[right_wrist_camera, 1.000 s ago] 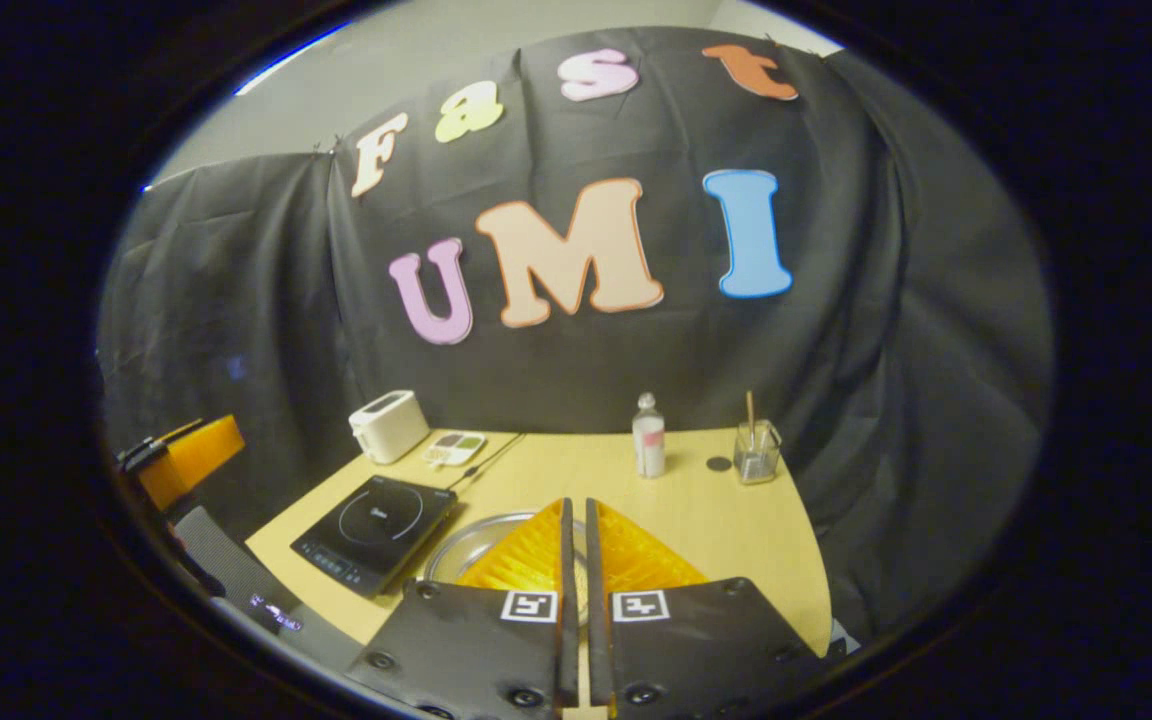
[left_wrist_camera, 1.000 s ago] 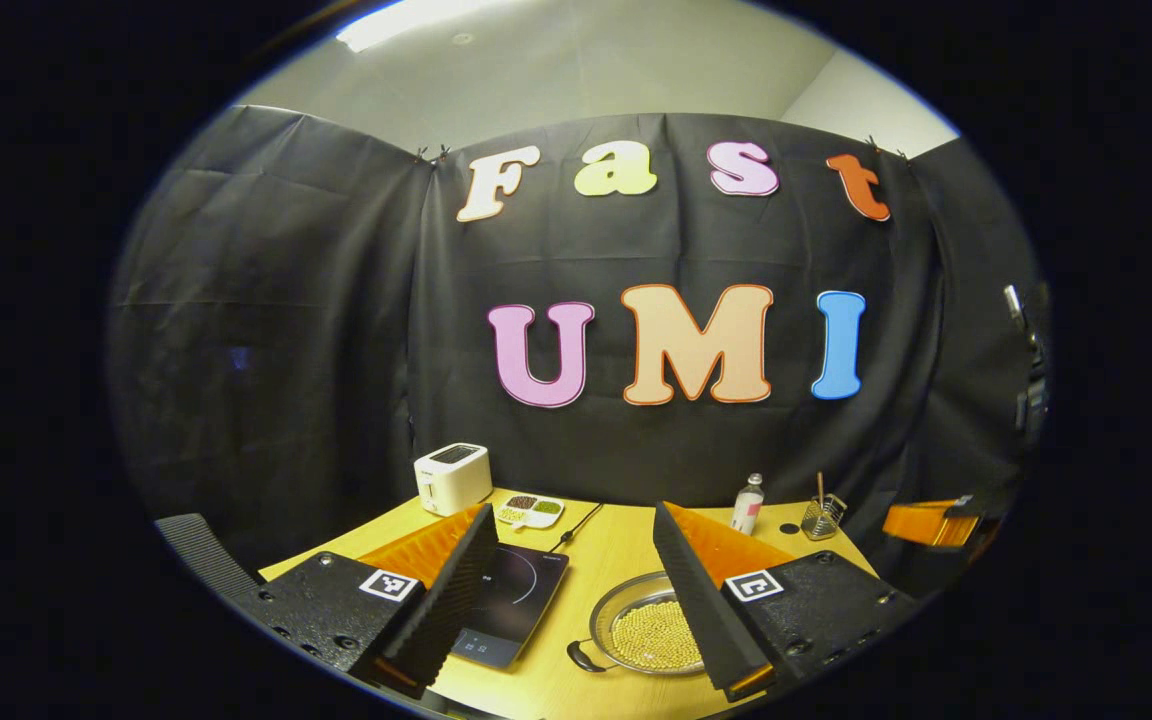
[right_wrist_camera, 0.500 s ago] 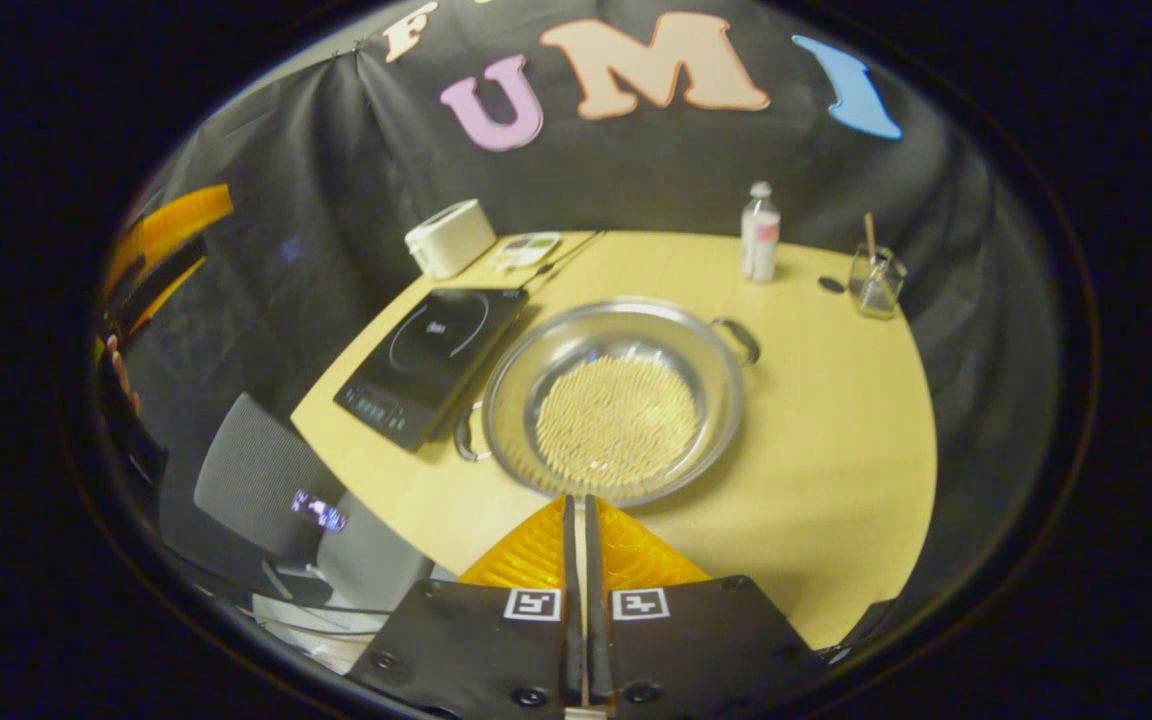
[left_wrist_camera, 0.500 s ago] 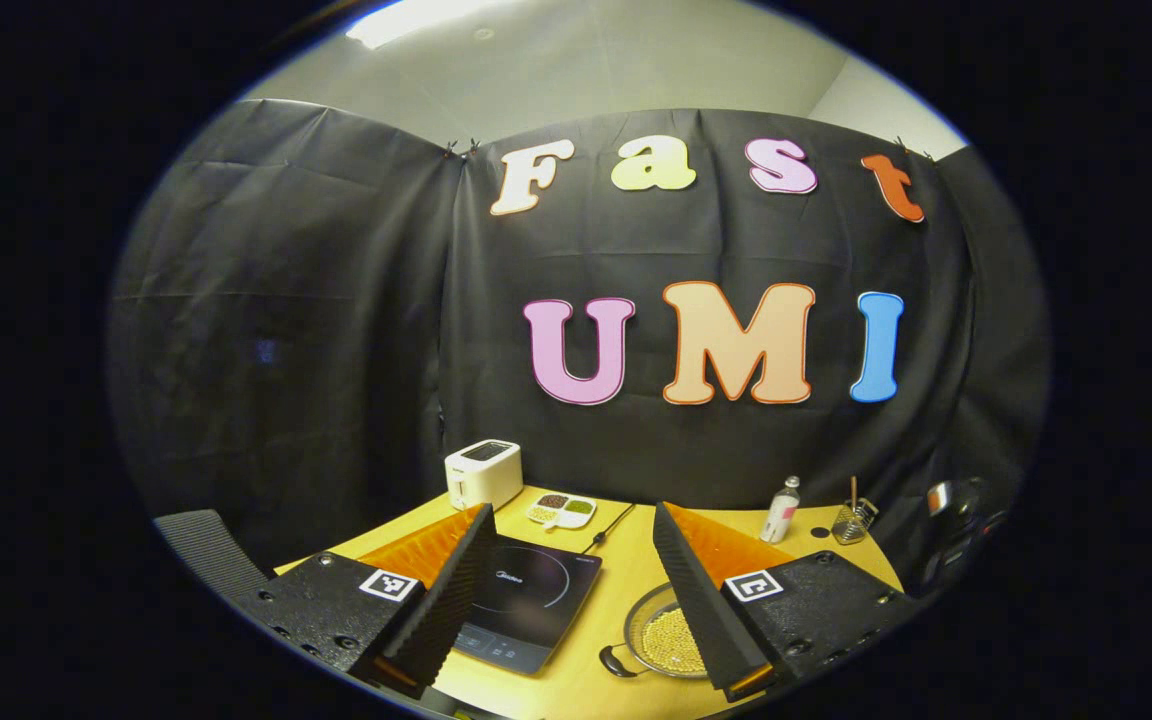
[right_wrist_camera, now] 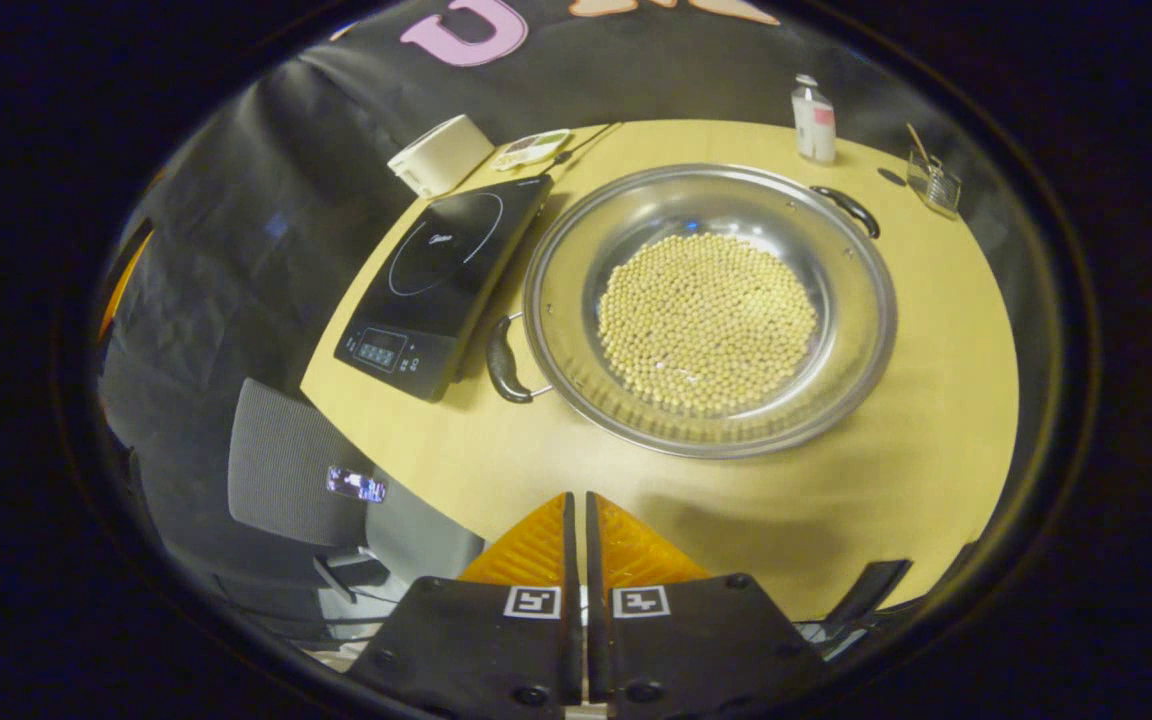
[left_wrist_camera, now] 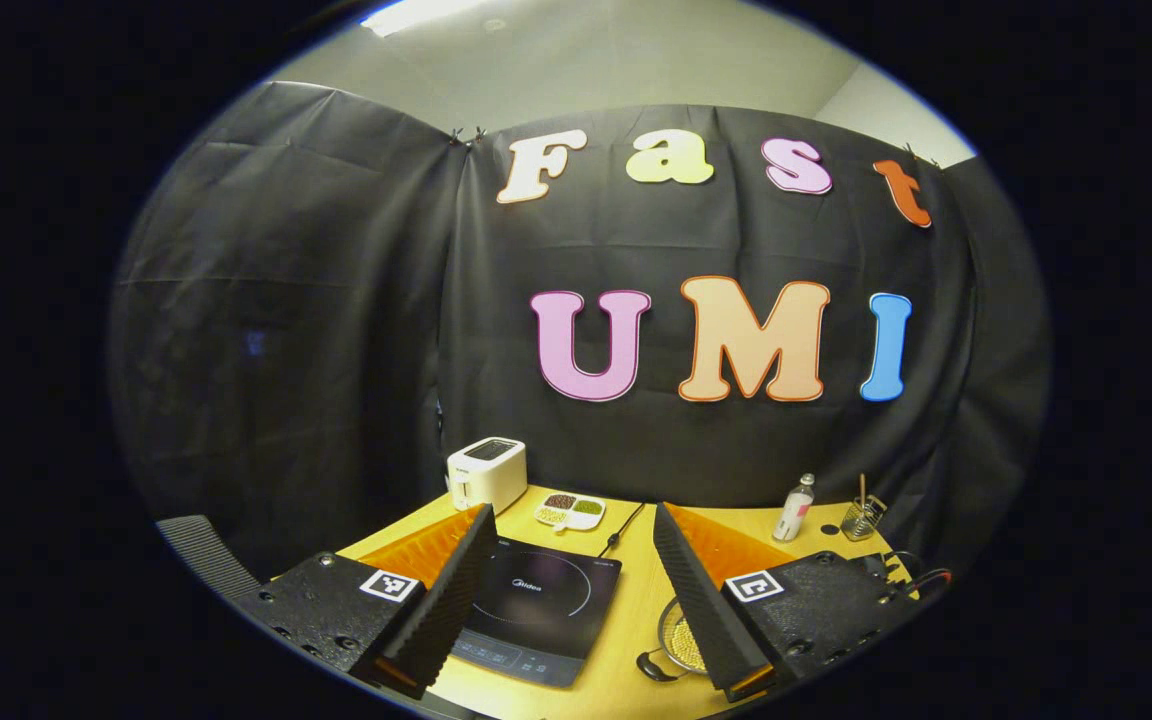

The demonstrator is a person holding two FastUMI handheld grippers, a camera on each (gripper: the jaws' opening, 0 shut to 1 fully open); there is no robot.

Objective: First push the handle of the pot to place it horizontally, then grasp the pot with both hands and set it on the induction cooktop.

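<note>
Presently on the wooden counter (right_wrist_camera: 736, 520): one wide steel pot (right_wrist_camera: 711, 305), holding a layer of pale beans (right_wrist_camera: 706, 320), resting just right of the black induction cooktop (right_wrist_camera: 441, 280), not on it. Pot handles: near one (right_wrist_camera: 504, 360) at lower left beside the cooktop's control corner, far one (right_wrist_camera: 844, 208) at upper right, so the pair lies on a diagonal. Right tongs (right_wrist_camera: 576, 530): clenched, empty, hanging above the counter's near edge. Left tongs (left_wrist_camera: 571, 580): released, spread wide, empty, raised over the cooktop (left_wrist_camera: 541, 615) with the pot (left_wrist_camera: 681, 645) partly behind one finger. Back of counter: white toaster (right_wrist_camera: 439, 155), divided dish (right_wrist_camera: 533, 148), small bottle (right_wrist_camera: 813, 105), glass jar with stick (right_wrist_camera: 933, 180). Office chair (right_wrist_camera: 281, 465) below the counter
</note>
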